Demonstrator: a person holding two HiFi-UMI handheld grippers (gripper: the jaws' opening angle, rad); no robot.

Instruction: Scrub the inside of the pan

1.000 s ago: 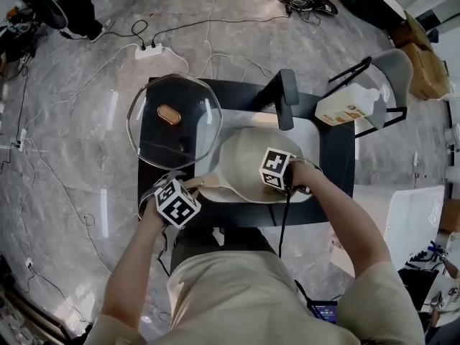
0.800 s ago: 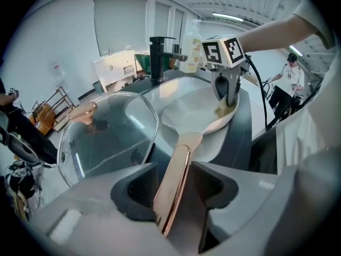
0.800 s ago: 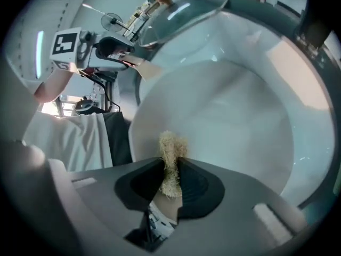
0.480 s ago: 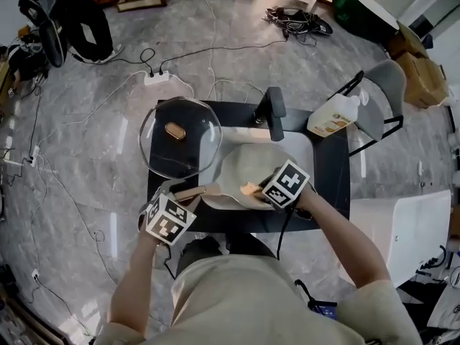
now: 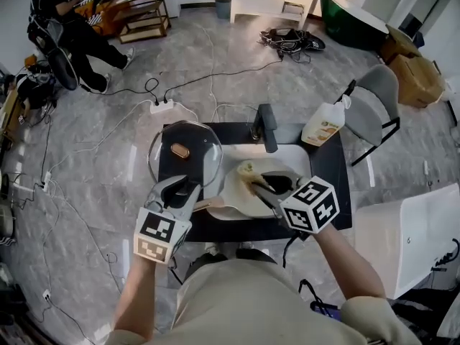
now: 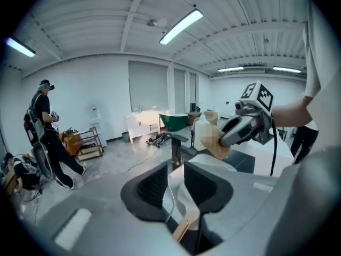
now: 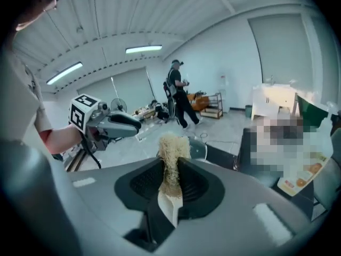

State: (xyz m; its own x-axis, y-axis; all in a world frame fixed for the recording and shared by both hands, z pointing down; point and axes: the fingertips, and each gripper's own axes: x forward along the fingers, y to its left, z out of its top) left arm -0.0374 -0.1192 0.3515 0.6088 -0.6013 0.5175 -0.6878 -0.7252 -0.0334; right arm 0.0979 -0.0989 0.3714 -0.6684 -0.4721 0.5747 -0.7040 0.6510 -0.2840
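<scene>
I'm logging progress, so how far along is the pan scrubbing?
Done: the lid is off beside the sink, and the pan sits in it. In hand: the right gripper clamps the scrubber above the pan, not touching it. The left gripper has just been closing its jaws, nothing between them. Left: the inside's cleanliness can't be judged, so scrubbing may remain.

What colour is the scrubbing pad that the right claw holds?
Pale straw yellow. The scrubbing pad shows best in the right gripper view.

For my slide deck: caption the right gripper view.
Right gripper shut on a pale fibrous scrubber, a person standing in the background.
</scene>
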